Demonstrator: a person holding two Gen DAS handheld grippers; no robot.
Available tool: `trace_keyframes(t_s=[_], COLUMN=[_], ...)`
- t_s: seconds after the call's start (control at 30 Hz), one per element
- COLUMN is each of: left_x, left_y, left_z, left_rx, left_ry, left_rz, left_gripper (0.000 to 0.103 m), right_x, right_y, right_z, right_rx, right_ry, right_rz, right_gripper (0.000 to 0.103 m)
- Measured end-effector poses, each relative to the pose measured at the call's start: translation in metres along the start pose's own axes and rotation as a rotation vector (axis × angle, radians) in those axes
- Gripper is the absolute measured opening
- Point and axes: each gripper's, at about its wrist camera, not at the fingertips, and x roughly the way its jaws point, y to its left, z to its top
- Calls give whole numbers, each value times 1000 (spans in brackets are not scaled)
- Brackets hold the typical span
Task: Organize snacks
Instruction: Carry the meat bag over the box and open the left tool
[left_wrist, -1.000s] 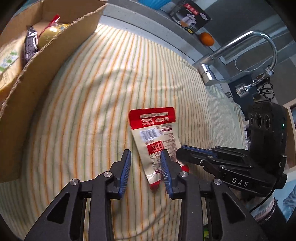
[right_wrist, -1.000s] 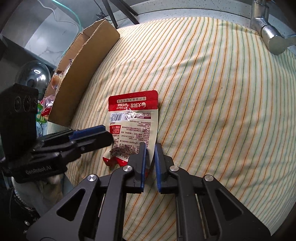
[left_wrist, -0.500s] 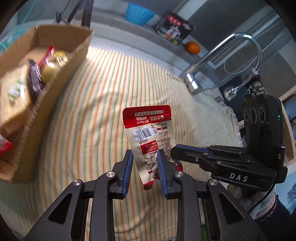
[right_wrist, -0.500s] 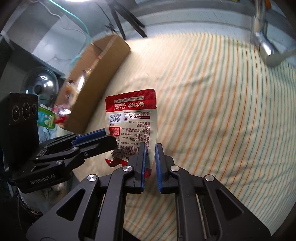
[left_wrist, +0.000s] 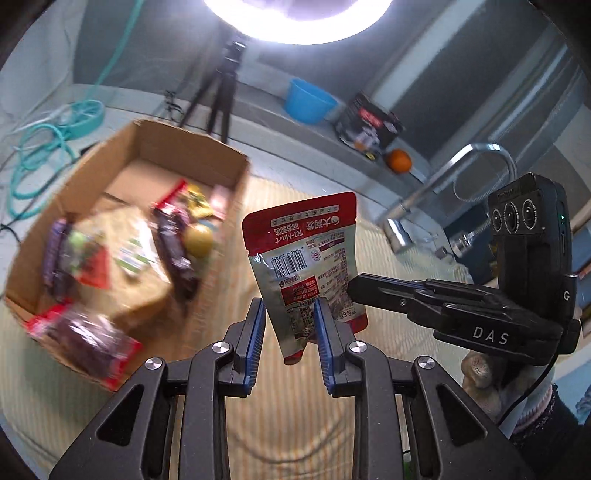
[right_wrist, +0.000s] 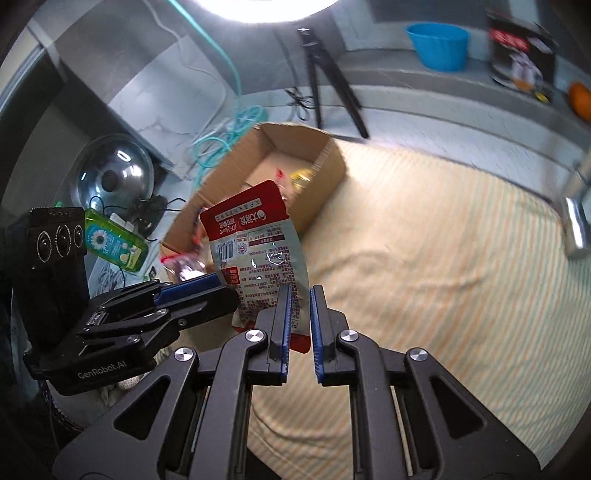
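Between the blue ribbed pads of the right gripper (right_wrist: 299, 291) sits the bottom edge of a red-topped, silvery foil snack pouch (left_wrist: 303, 243). Those jaws are squeezed almost together, pinching it. Now the left gripper (left_wrist: 289, 304): its jaws have just been closing and stand partly apart, with the pouch's narrow lower end between them. Whether those pads actually bite, I cannot tell.

The pouch is up in the air, standing roughly upright, clear of the yellow cloth with orange and green stripes (right_wrist: 424, 258). Beyond it on the left waits the open brown cardboard box (left_wrist: 184, 158), already holding a jumble of wrapped snacks (left_wrist: 173, 240).

Looks like the carry to the box. To do it well, keep the right pinch firm, because that glossy film looks slick and crinkly. Lift the dangling corner over the box's near wall. Aim for the bare cardboard floor at the far end. Lower first, then let go with both grippers together so the flat, floppy pouch lies down instead of tipping onto the pile.
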Motion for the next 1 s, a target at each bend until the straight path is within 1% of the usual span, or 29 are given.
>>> trace_keyframes(t_s=[0.27, 0.4, 0.53, 0.57, 0.6, 0.63, 0.67, 0.7, 0.73, 0.8, 0.87, 0.9, 0.97, 1.0], left_x=[-19, -23, -23, -23, -23, -24, -26, -27, -29, -31, -33, -34, -35, -36], left_y=[37, 54, 61, 62, 63, 66, 68, 69, 70, 69, 69, 68, 66, 65], left_z=[21, 30, 34, 34, 34, 34, 34, 33, 32, 31, 30, 30, 30, 30], left_rx=[-32, -47, -38, -35, -38, -49, -58, -60, -56, -46, -45, -44, -42, -42], left_ry=[-53, -67, -76, -78, -79, -83, -86, -88, -93, -98, -101, -103, -106, -108], left_rz=[70, 105, 146, 168, 189, 198, 197, 199, 209, 223, 229, 231, 233, 237], left_gripper=[24, 26, 26, 26, 26, 26, 26, 27, 27, 29, 32, 34, 39, 45], right_x=[32, 50, 65, 67, 68, 69, 68, 66, 62, 59, 56, 55, 51, 50], right_y=[37, 50, 60, 60, 60, 60, 59, 58, 57, 55, 54, 53, 51, 50], right_z=[35, 51, 60, 62, 64, 65, 65, 66, 66, 67, 67, 67, 66, 66], right_rx=[-77, -106, -135, -138, -138, -134, -130, -128, -128, -130, -131, -133, -135, -133], right_ry=[15, 28, 43, 43, 40, 35, 27, 16, -1, -9, -12, -16, -22, -25], right_rz=[2, 4, -11, -14, -19, -28, -32, -33, -37, -43, -52, -58, -65, -67], right_gripper=[11, 11, 11, 11, 13, 28, 37, 53, 59, 60, 64, 68, 71, 72])
